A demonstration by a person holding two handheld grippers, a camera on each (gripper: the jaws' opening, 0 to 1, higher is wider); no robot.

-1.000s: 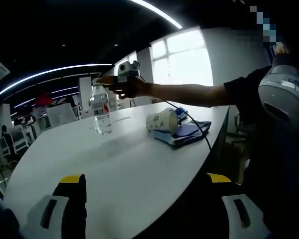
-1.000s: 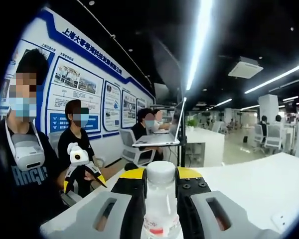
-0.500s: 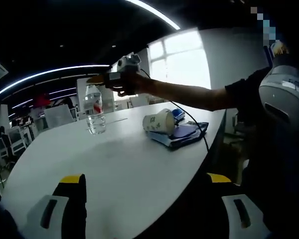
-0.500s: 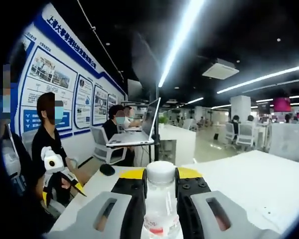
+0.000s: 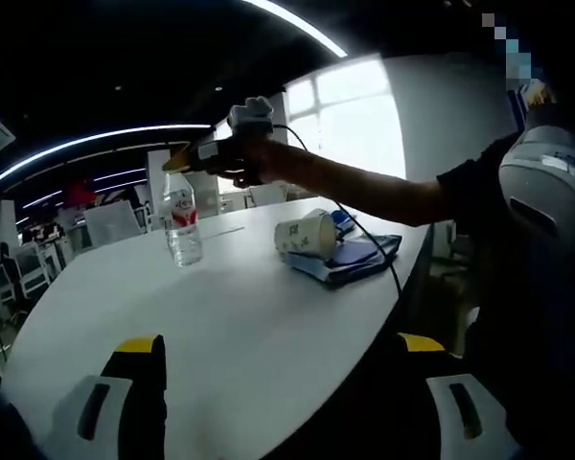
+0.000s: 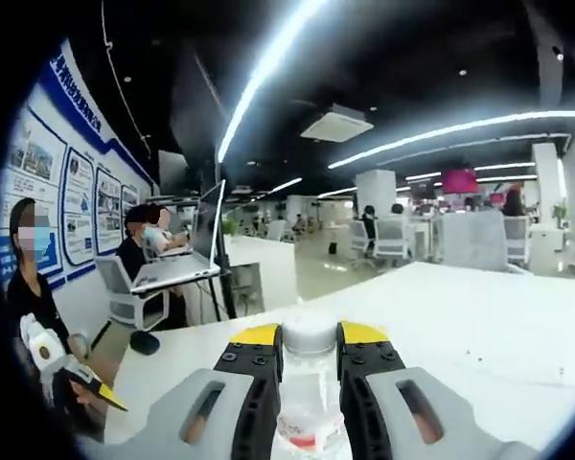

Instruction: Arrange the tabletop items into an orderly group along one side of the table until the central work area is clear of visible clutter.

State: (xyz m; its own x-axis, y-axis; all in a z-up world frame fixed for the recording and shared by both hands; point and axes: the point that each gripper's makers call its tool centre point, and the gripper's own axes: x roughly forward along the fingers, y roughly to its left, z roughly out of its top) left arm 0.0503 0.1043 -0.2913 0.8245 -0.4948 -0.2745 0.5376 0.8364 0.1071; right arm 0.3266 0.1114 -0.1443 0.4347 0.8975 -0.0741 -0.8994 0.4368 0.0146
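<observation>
A clear water bottle [image 5: 182, 226] with a red label stands upright at the far left of the white table [image 5: 240, 326]. My right gripper [image 5: 188, 160], held by an outstretched arm, is shut on its neck. In the right gripper view the bottle [image 6: 309, 398] rises between the yellow-tipped jaws of the right gripper [image 6: 309, 337], white cap on top. A paper cup [image 5: 307, 235] lies on its side on a blue notebook [image 5: 353, 259] near the table's right edge. My left gripper [image 5: 283, 383] hangs open over the near table edge with nothing in it.
A black cable [image 5: 379, 251] runs from the right gripper across the notebook and off the table. Beyond the table [image 6: 479, 316] people sit at desks with a laptop [image 6: 177, 268]. Another hand-held gripper [image 6: 53, 359] shows at lower left.
The right gripper has carried the bottle a little further left across the table. The right gripper view has swung round towards the open office. The left gripper stays put.
</observation>
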